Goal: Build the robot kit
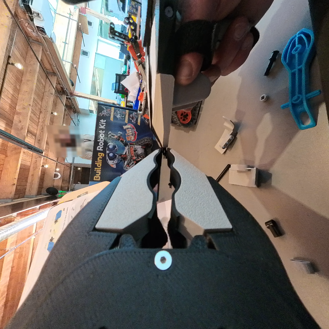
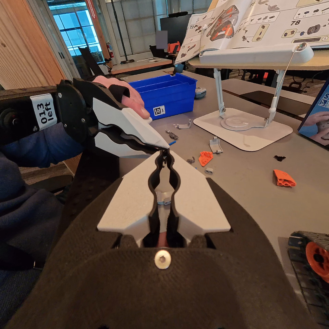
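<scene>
Right wrist view: both tools (image 2: pixel 164 151) (image 2: pixel 160 146) tip to tip, pinched on a tiny black part (image 2: pixel 164 157), blue bin (image 2: pixel 170 96) beyond.

— Any writing to be seen?

— Plenty, though I won't copy it. A white label with black characters wraps the body of the left gripper (image 2: pixel 165 146).

— On the worktop (image 2: pixel 249 195)?

— A small black-and-white square marker sticker (image 2: pixel 159 110) on the front of the blue bin (image 2: pixel 169 92), toward the far edge. An open instruction booklet (image 2: pixel 249 23) with printed step numbers sits on the white stand (image 2: pixel 243 128).

— Boxes?

— A blue printed box (image 2: pixel 316 122) at the right edge; in the left wrist view, a dark blue kit box (image 1: pixel 114 147) with large lettering.
</scene>
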Available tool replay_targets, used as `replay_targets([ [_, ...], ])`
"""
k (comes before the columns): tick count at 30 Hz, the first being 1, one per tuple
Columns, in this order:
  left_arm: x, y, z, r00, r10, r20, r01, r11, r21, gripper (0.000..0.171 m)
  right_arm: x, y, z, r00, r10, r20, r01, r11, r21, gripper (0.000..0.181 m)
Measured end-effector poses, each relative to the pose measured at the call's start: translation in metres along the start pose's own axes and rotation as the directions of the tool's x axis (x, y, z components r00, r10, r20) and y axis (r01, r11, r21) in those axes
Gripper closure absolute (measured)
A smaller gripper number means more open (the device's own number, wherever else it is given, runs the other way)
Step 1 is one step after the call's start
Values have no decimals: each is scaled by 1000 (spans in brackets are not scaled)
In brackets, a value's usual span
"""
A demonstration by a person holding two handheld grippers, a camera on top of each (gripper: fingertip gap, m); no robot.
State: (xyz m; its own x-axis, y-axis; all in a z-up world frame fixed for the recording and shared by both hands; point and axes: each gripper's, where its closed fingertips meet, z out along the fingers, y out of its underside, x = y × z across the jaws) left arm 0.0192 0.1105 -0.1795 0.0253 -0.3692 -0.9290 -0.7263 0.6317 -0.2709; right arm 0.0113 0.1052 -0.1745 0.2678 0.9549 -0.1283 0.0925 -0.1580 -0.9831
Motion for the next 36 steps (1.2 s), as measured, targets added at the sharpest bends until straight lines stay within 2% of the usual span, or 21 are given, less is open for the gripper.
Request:
replay_targets([
  [5, -3, 0, -2, 998, -64, 3, 64, 998, 23, 169, -1, -3, -2, 1000, -6, 12, 6, 1000, 17, 181],
  [13, -7, 9, -2, 983, -181, -10, 182, 982, 47, 158, 0, -7, -4, 1000, -4, 15, 3, 999, 37, 181],
  [20, -4, 4, -1, 984, -178, -20, 179, 981, 72, 159, -2, -6, -3, 1000, -8, 26, 7, 999, 31, 180],
  [23, -3, 3, -1, 985, -170, -13, 170, 982, 76, 169, -3, -5, -3, 1000, -10, 29, 9, 1000, 23, 180],
  [31, 0, 3, 0, 986, -167, -12, 167, 985, 49, 170, -1, 1, 1, 995, -91, -29, 91, 996, -22, 176],
  [36, 2, 4, 2, 987, -157, -19, 158, 987, 32, 170, 1, 3, 1, 992, -116, -47, 114, 993, -39, 179],
])
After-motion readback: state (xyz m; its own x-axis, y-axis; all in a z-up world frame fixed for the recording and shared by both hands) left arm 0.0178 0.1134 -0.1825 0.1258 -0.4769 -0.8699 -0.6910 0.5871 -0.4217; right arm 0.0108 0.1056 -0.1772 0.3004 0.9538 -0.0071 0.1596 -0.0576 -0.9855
